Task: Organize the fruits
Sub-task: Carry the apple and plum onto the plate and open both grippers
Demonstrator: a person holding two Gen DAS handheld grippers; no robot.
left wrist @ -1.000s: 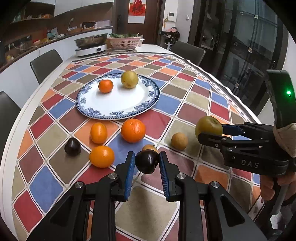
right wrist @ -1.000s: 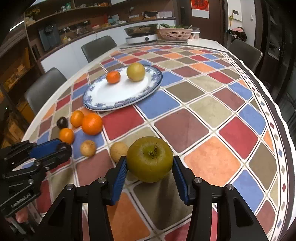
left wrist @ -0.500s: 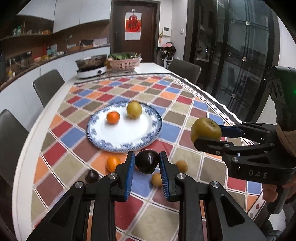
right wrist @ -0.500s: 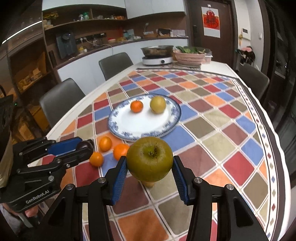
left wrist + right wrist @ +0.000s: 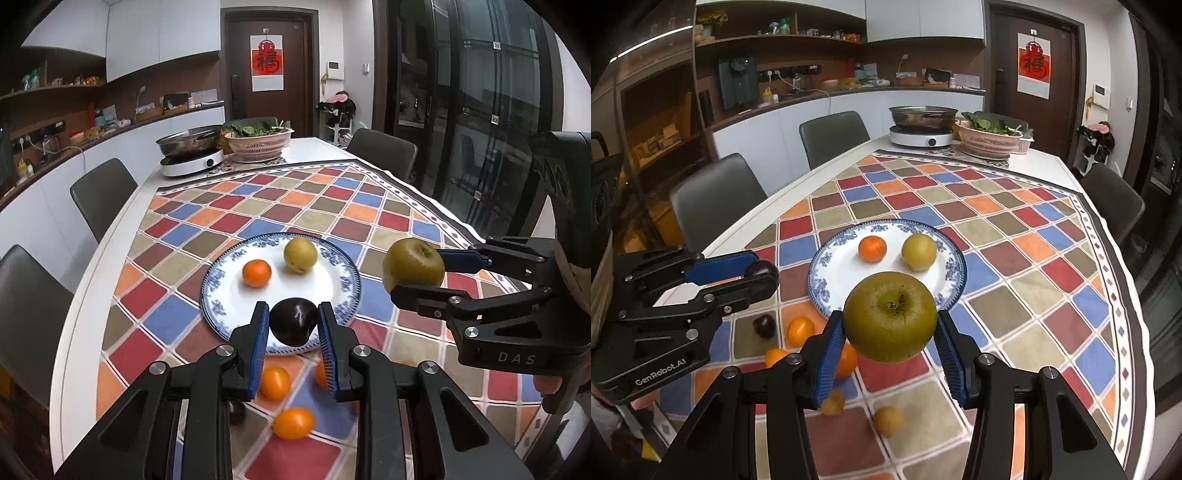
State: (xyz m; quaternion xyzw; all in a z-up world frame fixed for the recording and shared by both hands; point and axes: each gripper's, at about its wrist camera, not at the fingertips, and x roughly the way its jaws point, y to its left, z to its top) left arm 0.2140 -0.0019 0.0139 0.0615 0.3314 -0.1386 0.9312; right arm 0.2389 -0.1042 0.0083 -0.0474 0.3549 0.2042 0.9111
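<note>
My left gripper is shut on a dark plum and holds it in the air over the near rim of the blue-and-white plate. My right gripper is shut on a green-brown apple, held above the table near the plate. The apple also shows in the left wrist view. On the plate lie a small orange and a yellow pear. Several oranges, another plum and small brown fruits lie on the cloth below.
A checked tablecloth covers the white table. A hotplate with a pan and a pink basket of greens stand at the far end. Dark chairs stand around the table.
Both grippers have risen from the table with their fruit and moved toward the plate. The loose fruits now lie lower in both views.
</note>
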